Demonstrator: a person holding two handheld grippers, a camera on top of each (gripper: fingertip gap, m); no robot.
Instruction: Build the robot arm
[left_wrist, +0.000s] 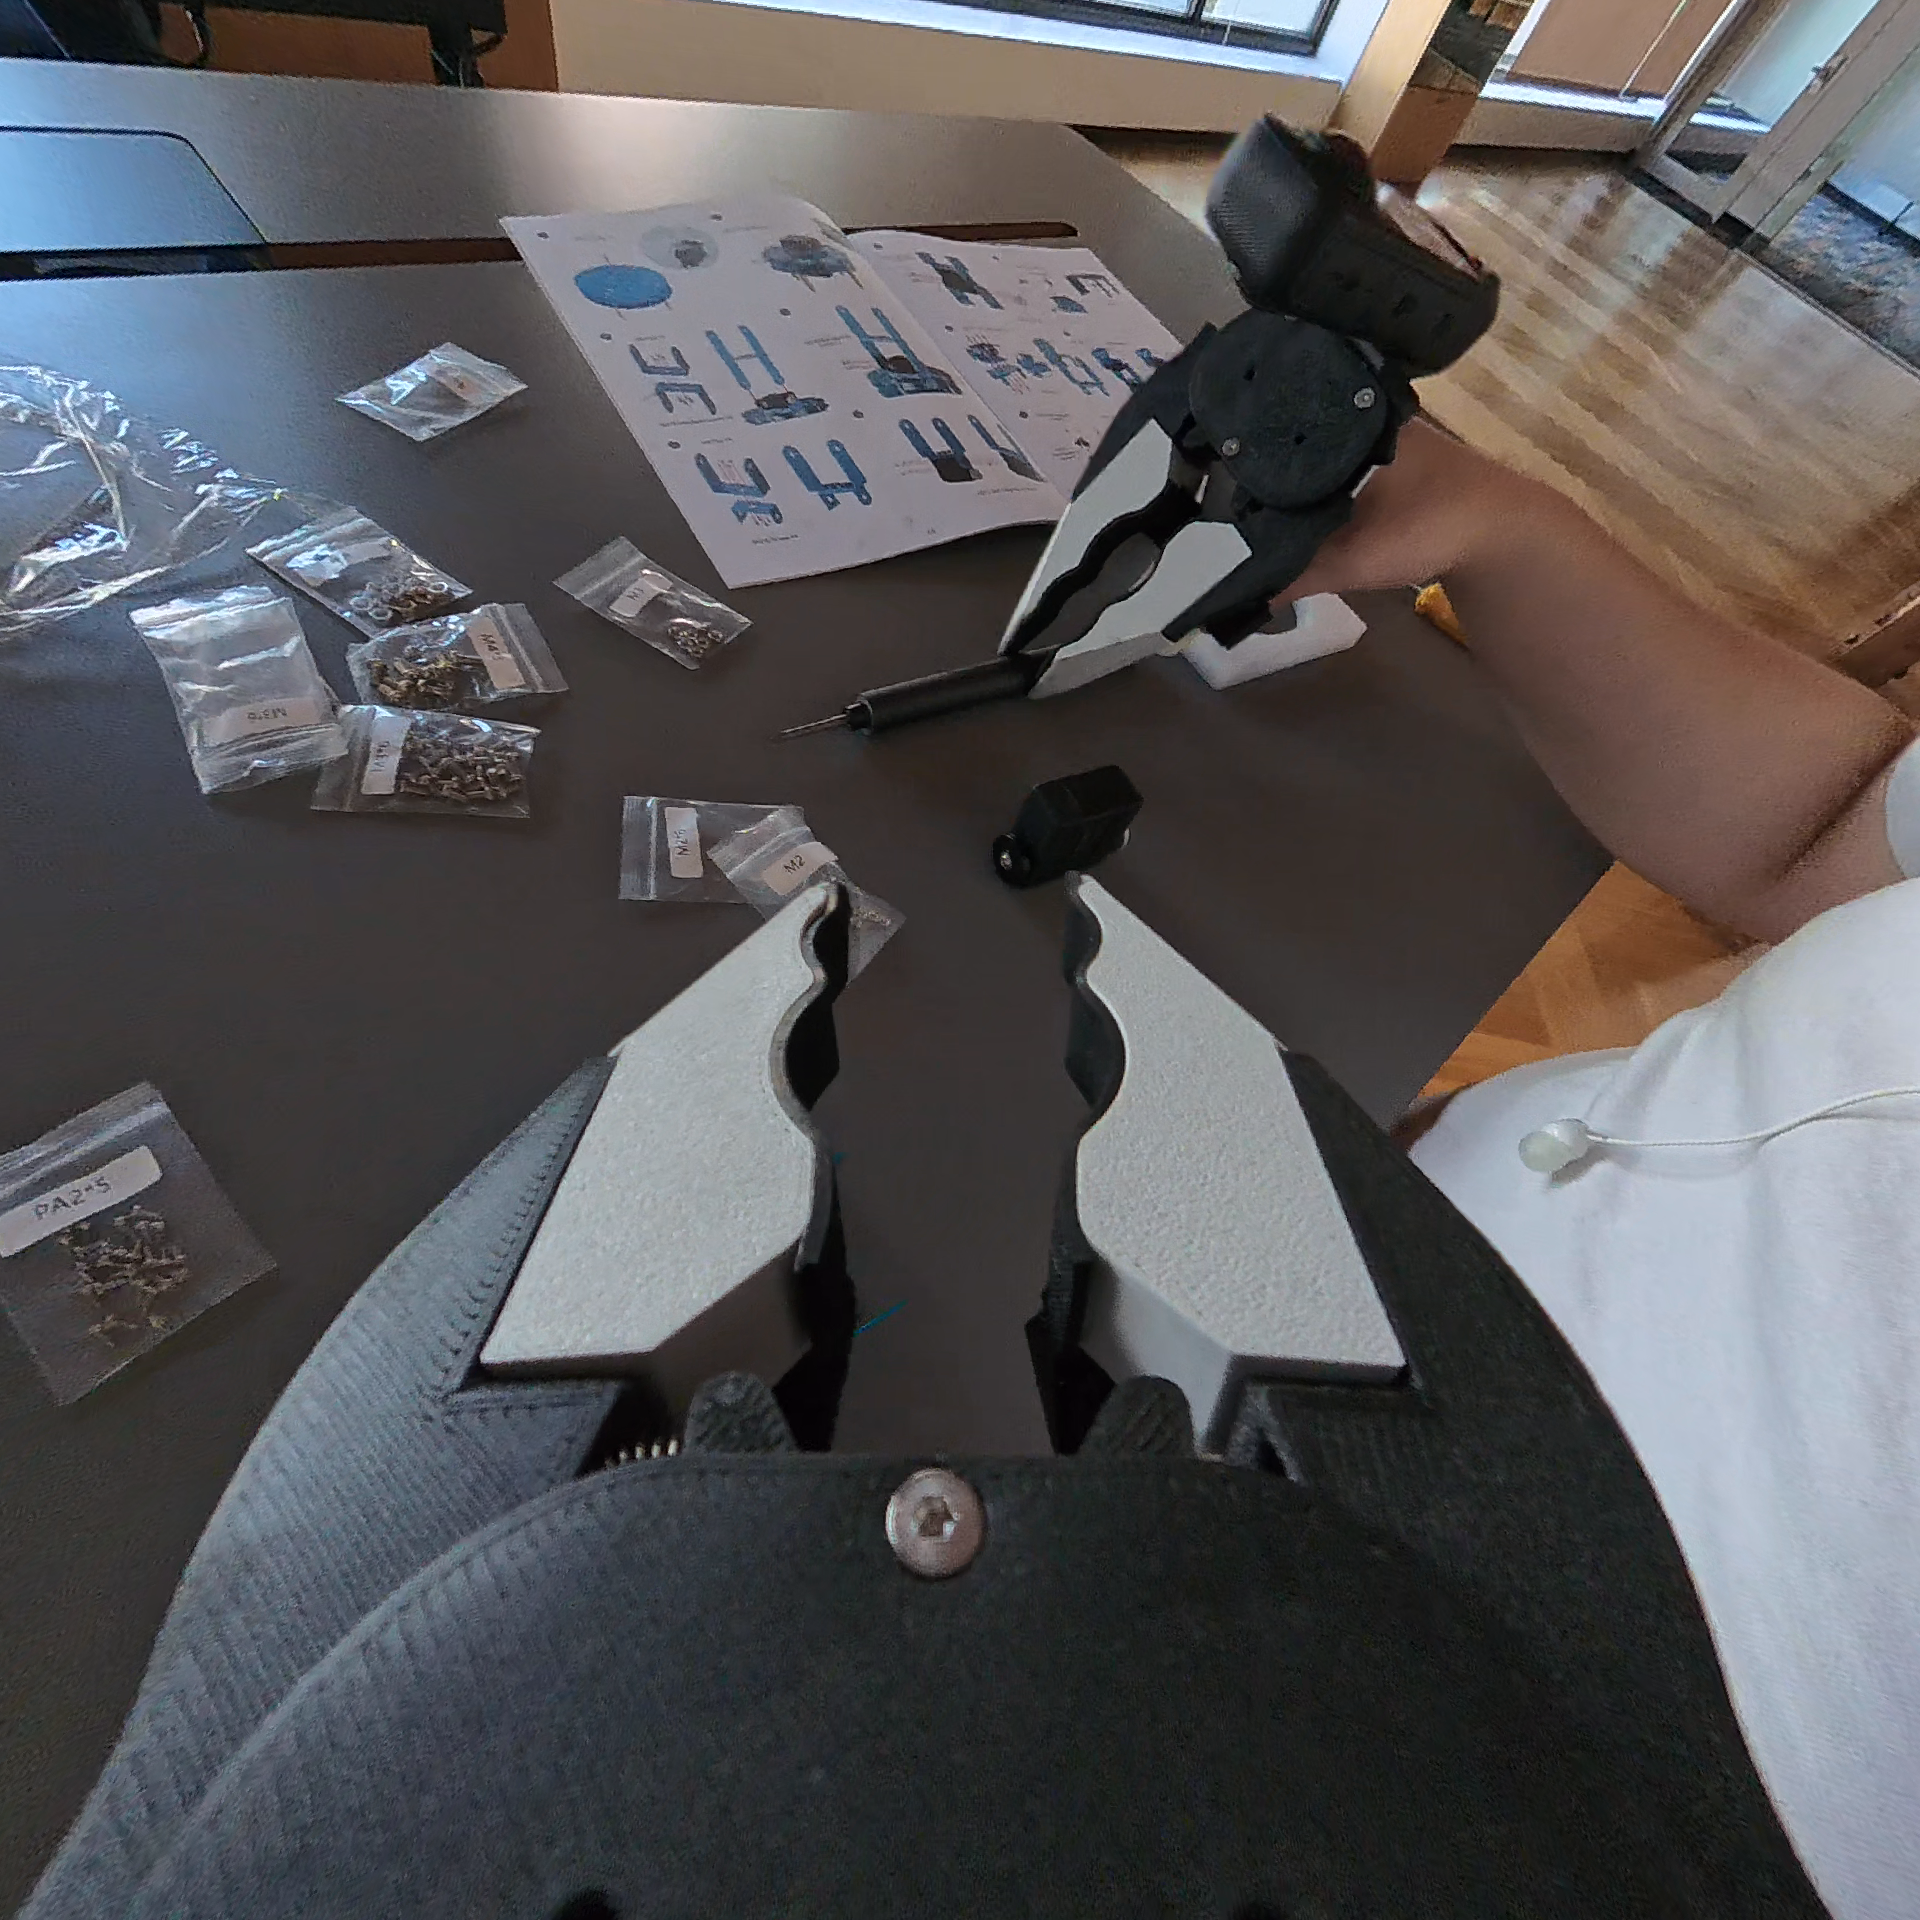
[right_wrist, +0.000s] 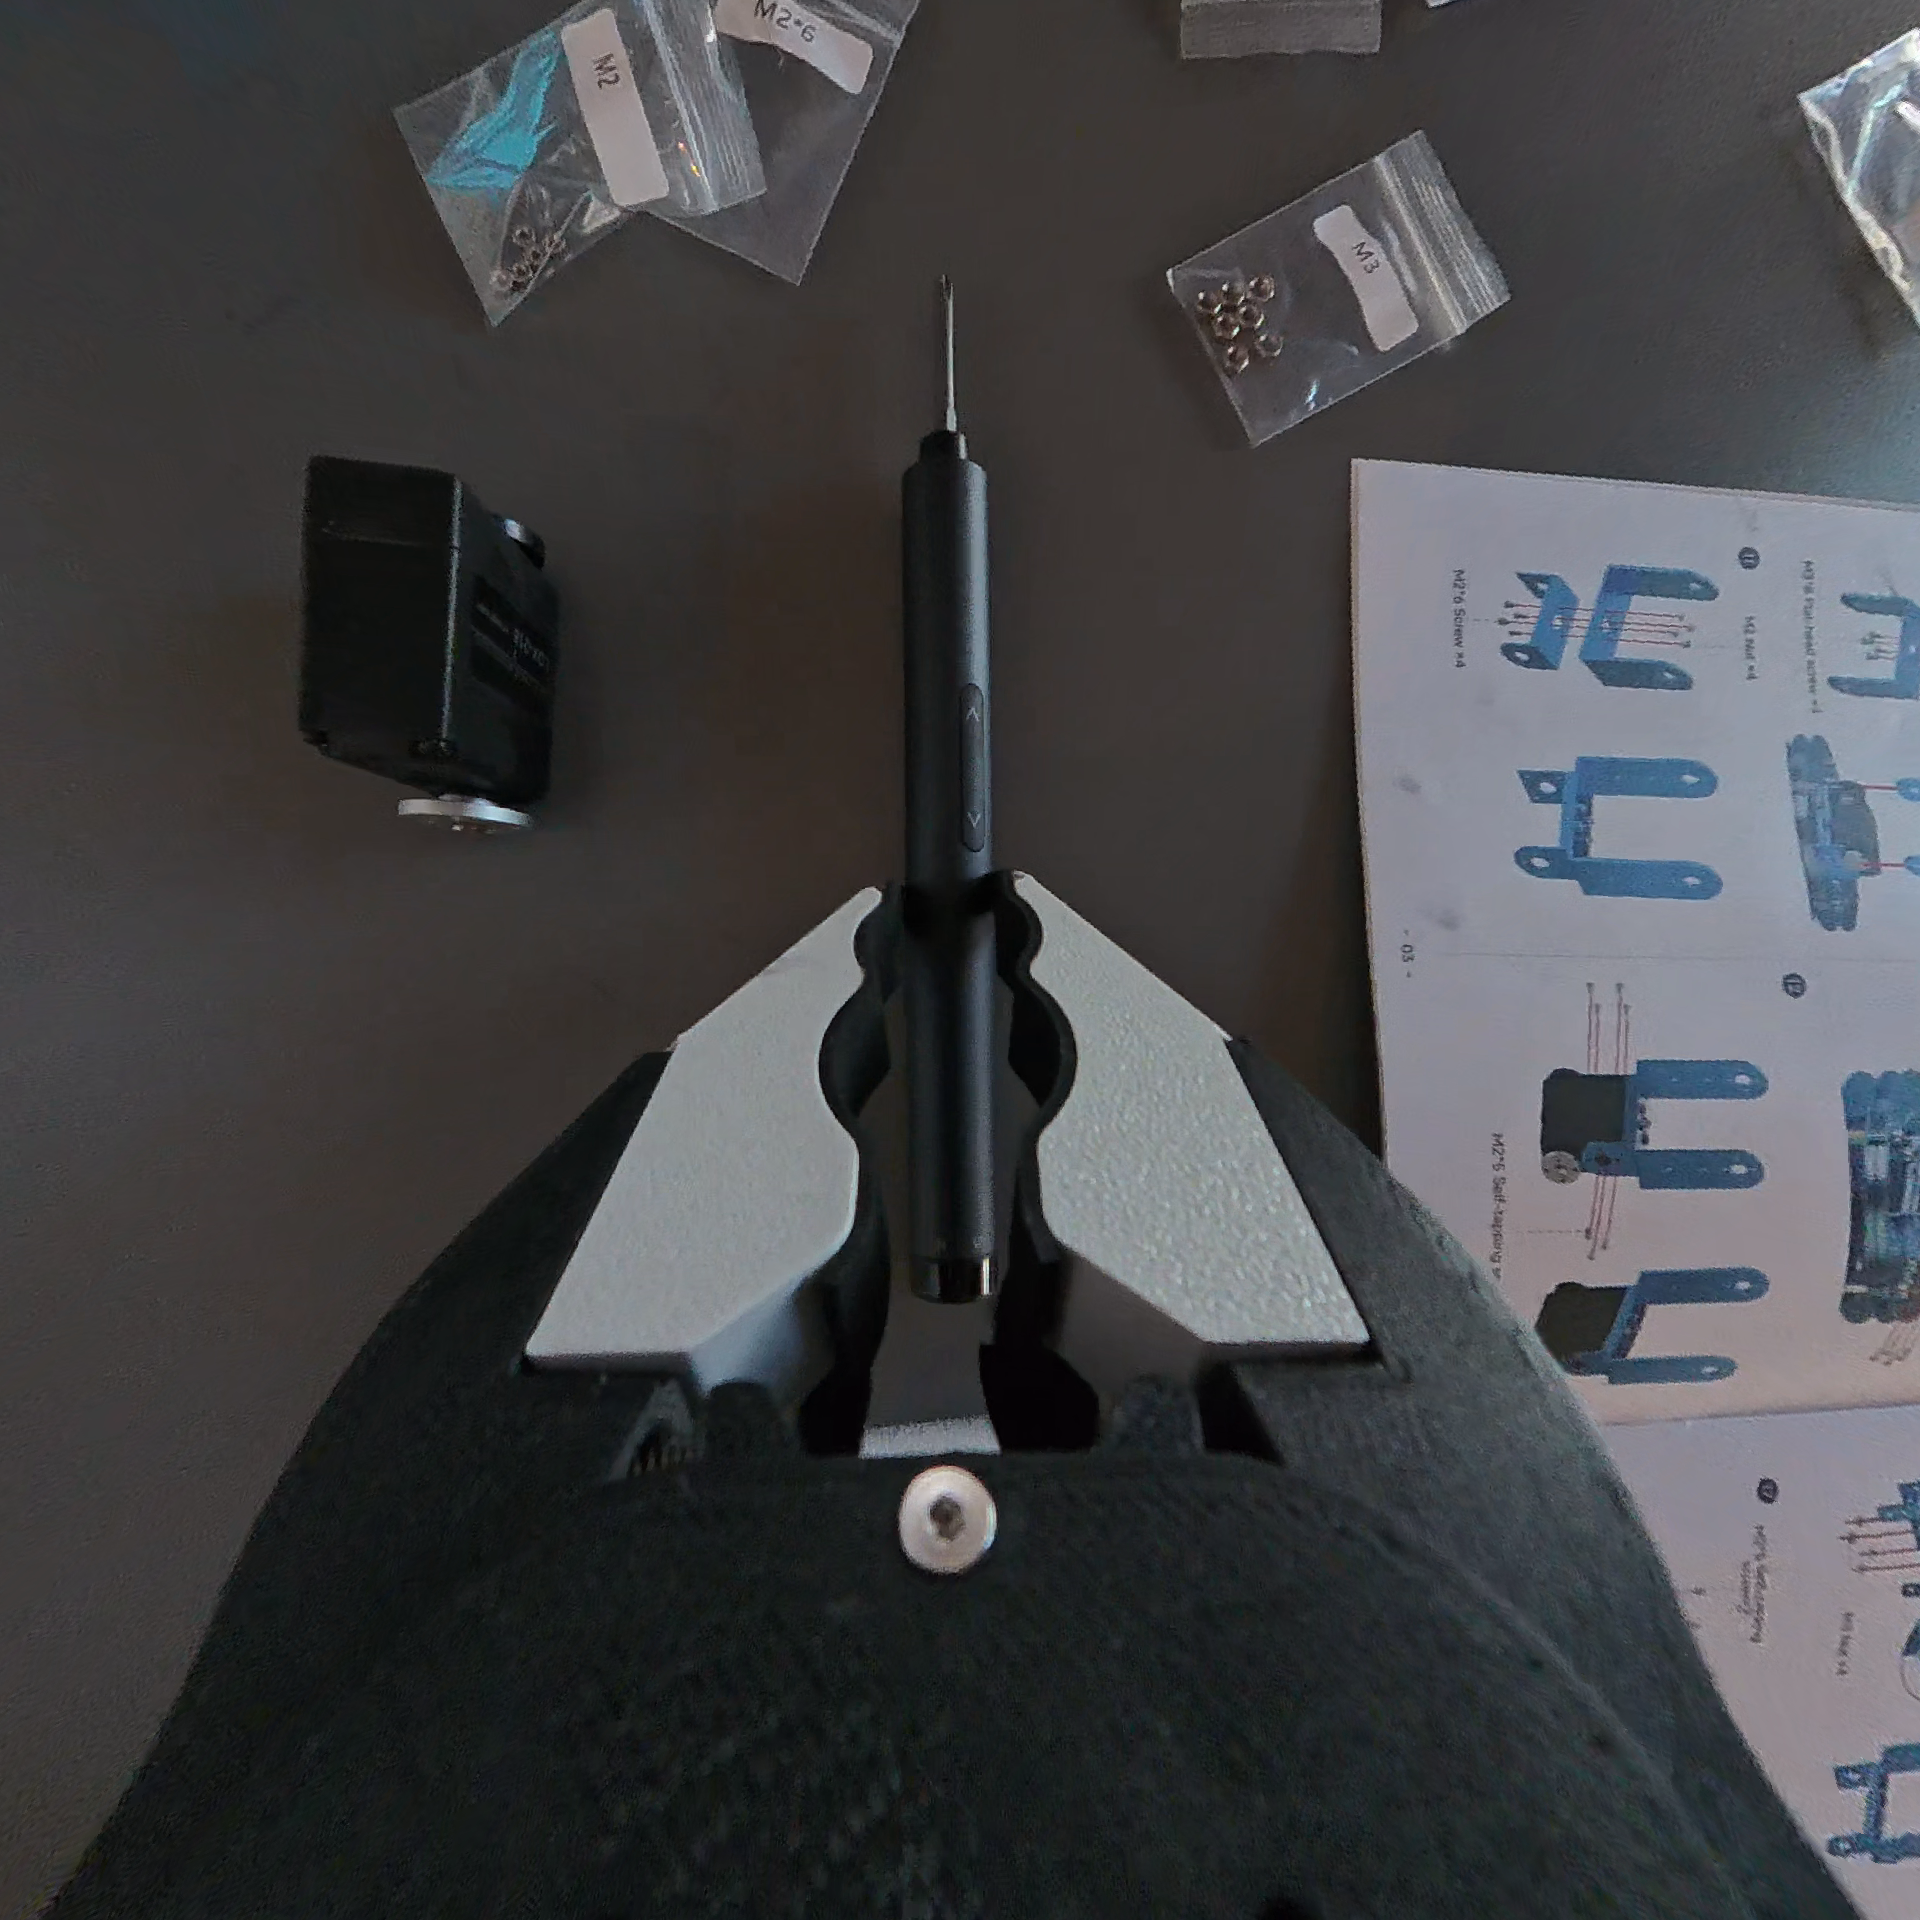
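Note:
My right gripper (right_wrist: 943, 894) is shut on a slim black electric screwdriver (right_wrist: 943, 675), bit pointing away over the dark table. In the left wrist view the right gripper (left_wrist: 1023, 665) holds the screwdriver (left_wrist: 935, 694) low over the table. A black servo motor (right_wrist: 426, 644) with a silver horn lies left of the screwdriver. It also shows in the left wrist view (left_wrist: 1065, 826). My left gripper (left_wrist: 951, 904) is open and empty, its tips just in front of the servo and beside a small screw bag (left_wrist: 790, 868).
An open instruction booklet (left_wrist: 831, 384) lies at the back, also in the right wrist view (right_wrist: 1662, 935). Several small bags of screws and nuts (left_wrist: 426, 665) are spread at left. A white foam block (left_wrist: 1278, 639) sits near the table's right edge. A person's arm (left_wrist: 1621, 717) is at right. Spacing between my two grippers at the tips: around 25 cm. The black servo motor (right_wrist: 426, 644) lies some 8 cm from my right tips, 15 cm from my left tips. My left wrist view (left_wrist: 1089, 777) looks at it from another angle.

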